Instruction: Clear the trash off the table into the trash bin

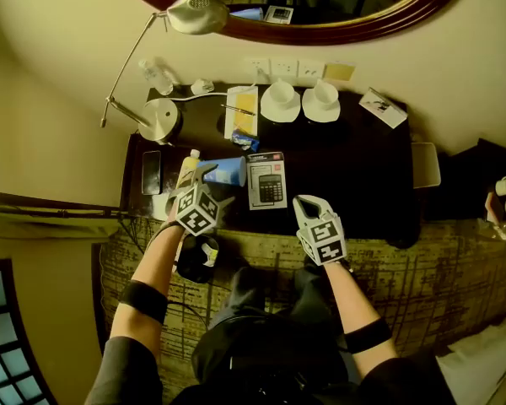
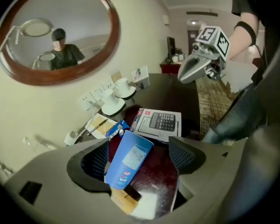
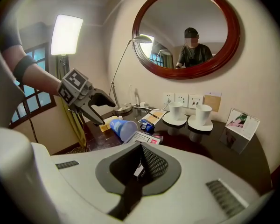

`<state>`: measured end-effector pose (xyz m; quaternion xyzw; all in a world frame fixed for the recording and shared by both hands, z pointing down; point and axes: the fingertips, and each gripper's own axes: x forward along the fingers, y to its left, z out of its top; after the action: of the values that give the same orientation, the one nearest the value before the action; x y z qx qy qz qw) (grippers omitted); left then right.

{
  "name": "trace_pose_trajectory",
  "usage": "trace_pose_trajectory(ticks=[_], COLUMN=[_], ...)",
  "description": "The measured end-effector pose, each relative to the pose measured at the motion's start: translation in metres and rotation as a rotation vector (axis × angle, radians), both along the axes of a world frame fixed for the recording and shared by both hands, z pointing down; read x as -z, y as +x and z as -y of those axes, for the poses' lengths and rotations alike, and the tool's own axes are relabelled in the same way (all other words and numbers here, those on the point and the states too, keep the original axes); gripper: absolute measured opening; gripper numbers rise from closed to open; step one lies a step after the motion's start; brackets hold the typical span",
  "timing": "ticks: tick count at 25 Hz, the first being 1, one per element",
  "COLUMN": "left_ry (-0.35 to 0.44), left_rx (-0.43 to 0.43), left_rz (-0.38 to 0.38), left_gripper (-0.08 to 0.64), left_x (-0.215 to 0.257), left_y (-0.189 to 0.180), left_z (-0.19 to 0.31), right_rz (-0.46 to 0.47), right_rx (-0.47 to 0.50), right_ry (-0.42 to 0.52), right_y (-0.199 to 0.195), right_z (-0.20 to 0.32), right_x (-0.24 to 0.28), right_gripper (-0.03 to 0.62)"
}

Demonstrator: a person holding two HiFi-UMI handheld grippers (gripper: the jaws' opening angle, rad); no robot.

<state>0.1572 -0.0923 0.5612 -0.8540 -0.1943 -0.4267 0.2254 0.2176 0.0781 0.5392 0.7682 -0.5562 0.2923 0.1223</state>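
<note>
A blue paper cup point(image 1: 228, 170) lies on its side on the dark table point(image 1: 354, 175), next to a boxed calculator point(image 1: 266, 180). My left gripper point(image 1: 206, 174) is over it with its jaws apart. In the left gripper view the cup point(image 2: 128, 158) lies between the open fingers point(image 2: 95, 160), closer to the left one, and I see no pad pressing on it. My right gripper point(image 1: 308, 202) hangs at the table's near edge, shut and empty. In the right gripper view the shut gripper point(image 3: 142, 161) points toward the cup point(image 3: 122, 127).
A small blue wrapper point(image 1: 244, 140), a yellowish bottle point(image 1: 188, 169) and a phone point(image 1: 151, 172) lie near the cup. At the back stand a desk lamp point(image 1: 160, 121), a notepad point(image 1: 240, 112), two white cups on saucers point(image 1: 280, 99) and a card point(image 1: 383, 108). A dark round thing point(image 1: 198, 260) sits on the floor.
</note>
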Motion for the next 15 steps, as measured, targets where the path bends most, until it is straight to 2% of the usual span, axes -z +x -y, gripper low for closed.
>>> trace_pose_trajectory(ticks=[3, 5, 10, 12, 15], left_ry=[0.132, 0.196, 0.28, 0.307, 0.303], left_rx=[-0.18, -0.262, -0.362, -0.394, -0.405], left_rz=[0.078, 0.122, 0.225, 0.234, 0.244], left_gripper=[0.458, 0.486, 0.494, 0.499, 0.5], left_x=[-0.028, -0.044, -0.086, -0.101, -0.113], left_y=[0.005, 0.009, 0.011, 0.015, 0.019], left_z=[0.007, 0.012, 0.024, 0.027, 0.027], right_rz=[0.009, 0.012, 0.035, 0.041, 0.043], right_rx=[-0.011, -0.017, -0.033, -0.04, -0.051], right_ry=[-0.015, -0.029, -0.047, -0.049, -0.05], right_y=[-0.001, 0.0, -0.001, -0.001, -0.002], right_z=[-0.002, -0.004, -0.012, -0.015, -0.017], right_x=[-0.014, -0.022, -0.04, -0.045, -0.05], right_gripper=[0.002, 0.002, 0.002, 0.002, 0.002])
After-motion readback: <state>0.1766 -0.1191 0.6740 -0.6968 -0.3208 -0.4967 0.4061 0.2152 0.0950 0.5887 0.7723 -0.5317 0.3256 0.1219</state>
